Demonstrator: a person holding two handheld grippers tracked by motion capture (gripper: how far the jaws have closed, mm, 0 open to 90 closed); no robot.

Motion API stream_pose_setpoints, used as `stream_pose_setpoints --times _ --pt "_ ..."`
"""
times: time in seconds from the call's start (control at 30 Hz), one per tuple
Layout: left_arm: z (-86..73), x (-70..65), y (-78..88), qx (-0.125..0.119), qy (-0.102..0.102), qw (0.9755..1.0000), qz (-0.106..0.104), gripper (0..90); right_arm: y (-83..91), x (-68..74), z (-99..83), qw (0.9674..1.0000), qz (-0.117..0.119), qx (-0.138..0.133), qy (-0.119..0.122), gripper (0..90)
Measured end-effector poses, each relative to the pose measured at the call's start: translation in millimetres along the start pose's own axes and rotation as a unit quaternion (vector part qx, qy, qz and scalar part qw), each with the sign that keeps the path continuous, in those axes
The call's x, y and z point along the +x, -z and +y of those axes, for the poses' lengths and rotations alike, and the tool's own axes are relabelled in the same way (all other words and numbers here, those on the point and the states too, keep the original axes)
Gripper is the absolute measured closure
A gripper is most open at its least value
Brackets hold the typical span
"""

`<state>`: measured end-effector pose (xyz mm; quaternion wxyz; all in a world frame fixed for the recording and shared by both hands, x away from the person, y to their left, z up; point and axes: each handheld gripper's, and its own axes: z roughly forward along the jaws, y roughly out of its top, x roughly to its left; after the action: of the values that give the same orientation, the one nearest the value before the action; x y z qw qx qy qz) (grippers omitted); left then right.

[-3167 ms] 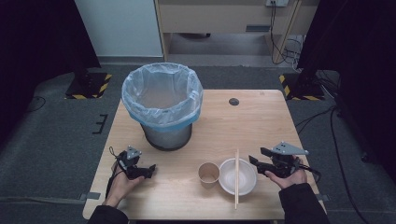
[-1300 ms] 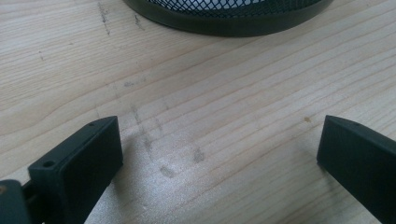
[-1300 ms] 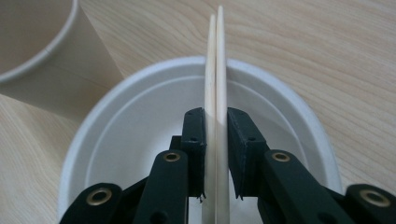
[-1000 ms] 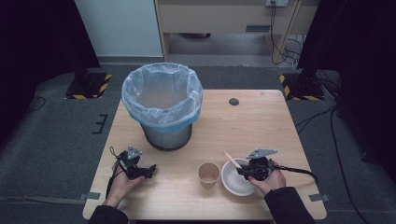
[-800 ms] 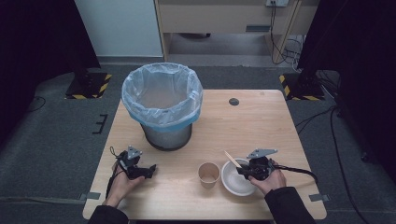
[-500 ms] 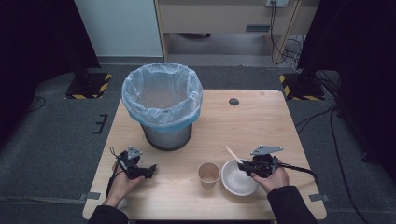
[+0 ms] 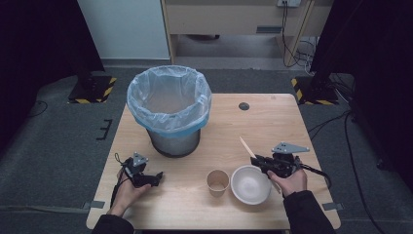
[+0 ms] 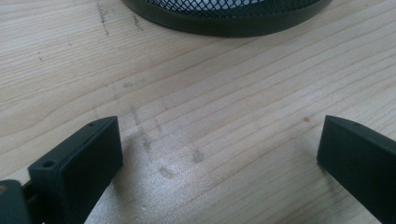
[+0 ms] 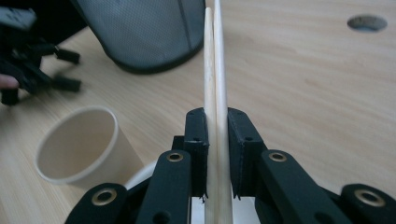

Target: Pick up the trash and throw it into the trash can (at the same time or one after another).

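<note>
We see right tool pinching wooden chopsticks, sticks jutting ahead of it, above white bowl; paper cup beside. Left tool spread, resting on desk.

A pale wooden desk with a round cable hole near its far edge stands on grey carpet. Behind it a white panel rises at the left, beside a light wooden cabinet with cables hanging in front. Black drapes close off both sides. Two stand feet marked with yellow-black tape sit on the floor. The light is even and dim at the edges.
</note>
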<state>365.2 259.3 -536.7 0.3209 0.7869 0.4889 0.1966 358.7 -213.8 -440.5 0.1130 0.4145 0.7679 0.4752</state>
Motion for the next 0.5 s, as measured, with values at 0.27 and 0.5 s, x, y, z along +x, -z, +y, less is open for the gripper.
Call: stream_pose_setpoints --times 0.27,0.5 --pt "0.0 0.0 0.0 0.0 0.0 1.0 0.0 0.0 12.4 0.2 20.5 0.9987 0.013 -0.05 -0.003 79.9" --pt "0.0 0.0 0.0 0.0 0.0 1.0 0.0 0.0 23.0 2.9 44.1 0.9952 0.022 -0.095 0.003 79.9"
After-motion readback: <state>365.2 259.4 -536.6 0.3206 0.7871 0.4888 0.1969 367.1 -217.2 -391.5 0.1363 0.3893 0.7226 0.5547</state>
